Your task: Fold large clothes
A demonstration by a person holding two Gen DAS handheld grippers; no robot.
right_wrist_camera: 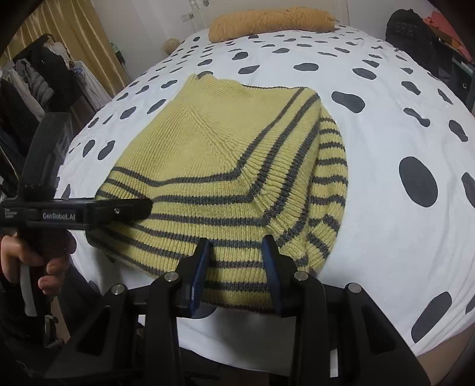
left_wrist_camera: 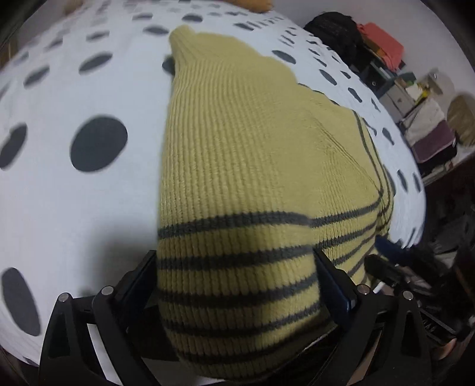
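Left fingers: the left gripper (left_wrist_camera: 234,267) stands spread wide, a striped fold of the sweater (left_wrist_camera: 237,166) bulging between the fingers; whether the pads press it I cannot tell.
Right fingers: the right gripper (right_wrist_camera: 237,261) is partly open, its blue pads either side of the sweater's near striped hem, seemingly touching the knit.
Left hand: a hand (right_wrist_camera: 38,258) grips the left tool's handle at the sweater's left edge.
Sweater: yellow knit with grey stripes, folded, lying flat near the bed's foot.
Bed: white cover (right_wrist_camera: 386,148) with dark spots; a mustard pillow (right_wrist_camera: 267,22) lies at the head.
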